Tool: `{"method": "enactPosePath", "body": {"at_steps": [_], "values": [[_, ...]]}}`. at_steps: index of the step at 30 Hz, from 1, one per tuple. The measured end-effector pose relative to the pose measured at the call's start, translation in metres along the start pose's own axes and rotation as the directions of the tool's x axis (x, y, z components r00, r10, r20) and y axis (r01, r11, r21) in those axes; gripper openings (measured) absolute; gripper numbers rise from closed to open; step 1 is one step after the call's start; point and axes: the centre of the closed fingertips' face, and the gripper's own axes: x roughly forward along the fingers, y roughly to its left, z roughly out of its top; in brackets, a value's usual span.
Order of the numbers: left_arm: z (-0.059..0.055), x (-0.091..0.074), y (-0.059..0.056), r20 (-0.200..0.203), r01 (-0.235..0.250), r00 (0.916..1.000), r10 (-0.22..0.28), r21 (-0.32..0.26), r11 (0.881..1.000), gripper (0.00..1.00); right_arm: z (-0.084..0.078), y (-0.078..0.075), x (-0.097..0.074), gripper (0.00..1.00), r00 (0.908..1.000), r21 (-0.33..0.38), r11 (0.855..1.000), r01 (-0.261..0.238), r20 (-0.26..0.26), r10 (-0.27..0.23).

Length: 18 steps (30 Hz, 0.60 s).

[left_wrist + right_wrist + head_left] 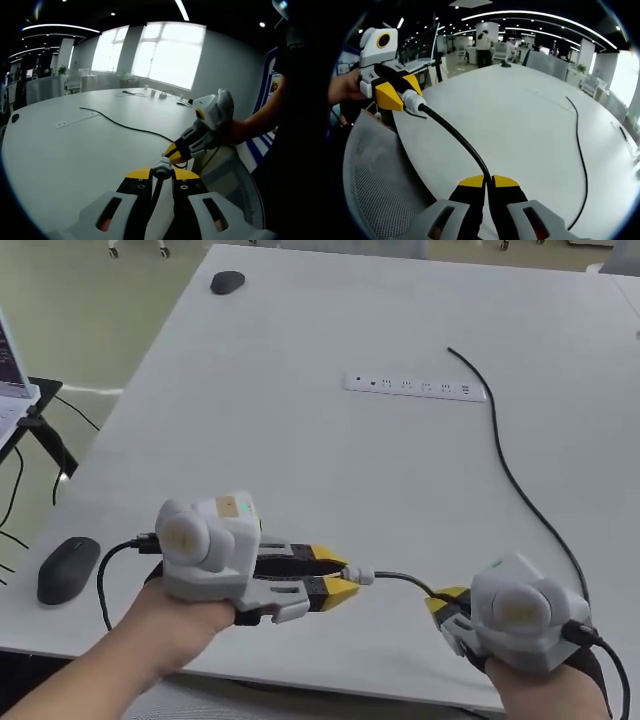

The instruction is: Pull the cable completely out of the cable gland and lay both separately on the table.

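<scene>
— Where is the cable gland (357, 575) now?
— In the air over the near edge of the table (300, 460), clamped in the jaws of the left gripper (335, 578). The cable (400, 582) comes out of it and runs across to the right gripper (448, 602), whose jaws are closed on it.
— Which step is this?
— The pulling, I judge. The cable is not yet out of the gland.
— And next?
— The right gripper should draw straight away along the cable while the left holds firm. Then each piece goes down apart, before the power strip (415, 387).
</scene>
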Motion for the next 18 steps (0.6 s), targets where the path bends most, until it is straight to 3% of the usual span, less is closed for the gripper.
{"method": "enactPosePath", "body": {"at_steps": [6, 11, 16, 18], "values": [[0.001, -0.002, 0.004, 0.000, -0.009, 1.0000, 0.009, -0.002, 1.000, 0.15, 0.004, 0.001, -0.008, 0.01, 1.0000, -0.031, 1.000, -0.003, 0.005, 0.003], [0.002, -0.004, 0.007, 0.003, -0.014, 0.9999, 0.014, -0.006, 1.000, 0.15, 0.006, 0.002, -0.015, 0.05, 1.0000, -0.098, 0.995, -0.002, -0.007, 0.002], [0.001, -0.004, 0.007, 0.000, -0.014, 0.9999, 0.014, -0.005, 1.000, 0.15, 0.018, 0.007, -0.024, 0.15, 0.9997, -0.102, 0.995, -0.014, 0.018, 0.016], [0.001, -0.003, 0.007, -0.002, -0.012, 0.9999, 0.012, -0.002, 1.000, 0.15, 0.029, 0.013, -0.030, 0.16, 0.9993, -0.135, 0.991, -0.023, 0.026, 0.027]]}}
